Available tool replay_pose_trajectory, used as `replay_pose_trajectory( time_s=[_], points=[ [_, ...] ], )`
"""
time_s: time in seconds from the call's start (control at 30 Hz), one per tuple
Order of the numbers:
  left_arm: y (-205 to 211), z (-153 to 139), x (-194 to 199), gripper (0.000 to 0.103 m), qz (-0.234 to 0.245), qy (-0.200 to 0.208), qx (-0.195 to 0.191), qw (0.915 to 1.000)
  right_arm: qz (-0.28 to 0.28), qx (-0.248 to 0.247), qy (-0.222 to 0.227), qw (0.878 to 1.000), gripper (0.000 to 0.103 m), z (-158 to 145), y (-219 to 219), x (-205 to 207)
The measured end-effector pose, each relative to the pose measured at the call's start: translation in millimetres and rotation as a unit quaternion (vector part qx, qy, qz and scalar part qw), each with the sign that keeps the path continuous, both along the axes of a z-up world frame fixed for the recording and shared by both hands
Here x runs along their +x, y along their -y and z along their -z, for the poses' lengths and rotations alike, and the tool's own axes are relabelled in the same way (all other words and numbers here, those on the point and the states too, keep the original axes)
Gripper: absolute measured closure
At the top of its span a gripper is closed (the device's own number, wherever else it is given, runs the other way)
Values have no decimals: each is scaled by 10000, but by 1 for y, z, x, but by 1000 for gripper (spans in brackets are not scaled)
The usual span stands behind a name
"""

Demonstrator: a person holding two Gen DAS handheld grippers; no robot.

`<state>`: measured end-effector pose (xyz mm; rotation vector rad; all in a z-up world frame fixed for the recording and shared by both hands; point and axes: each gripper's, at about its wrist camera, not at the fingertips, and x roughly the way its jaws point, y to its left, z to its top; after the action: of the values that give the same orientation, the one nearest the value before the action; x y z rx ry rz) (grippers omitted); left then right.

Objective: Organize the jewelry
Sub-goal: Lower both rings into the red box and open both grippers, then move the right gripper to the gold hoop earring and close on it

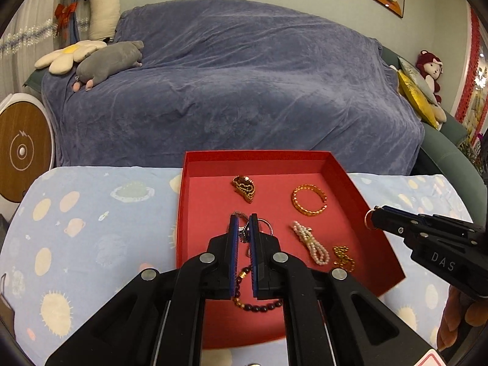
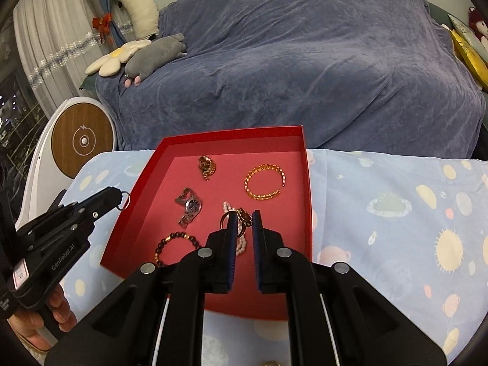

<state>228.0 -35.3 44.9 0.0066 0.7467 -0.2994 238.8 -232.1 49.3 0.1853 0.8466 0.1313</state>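
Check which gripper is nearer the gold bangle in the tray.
Right. The right gripper sits at the right rim of the red tray, beside the gold bangle; the left gripper is outside the left rim.
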Motion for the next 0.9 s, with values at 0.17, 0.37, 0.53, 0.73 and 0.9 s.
replay_pose_trajectory(
  time_s=[0.17,0.37,0.53,0.73,0.9],
  points=[
    [-2,28,22,98,-112,-272,55,9996,46,-87,-332,9994,94,30,-3,30],
    [-3,45,35,94,-172,-442,198,9987,75,-311,-421,9986,92,44,-10,40],
    [-16,30,32,75,-258,-242,-100,9993,197,-252,-183,9993,91,30,-1,30],
    [-34,-11,1,55,-308,74,-204,9993,189,-236,147,9994,73,-13,17,-22],
    [-48,-36,-47,42,-350,191,-171,9991,114,-336,256,9990,71,-32,23,-84]
  ],
)
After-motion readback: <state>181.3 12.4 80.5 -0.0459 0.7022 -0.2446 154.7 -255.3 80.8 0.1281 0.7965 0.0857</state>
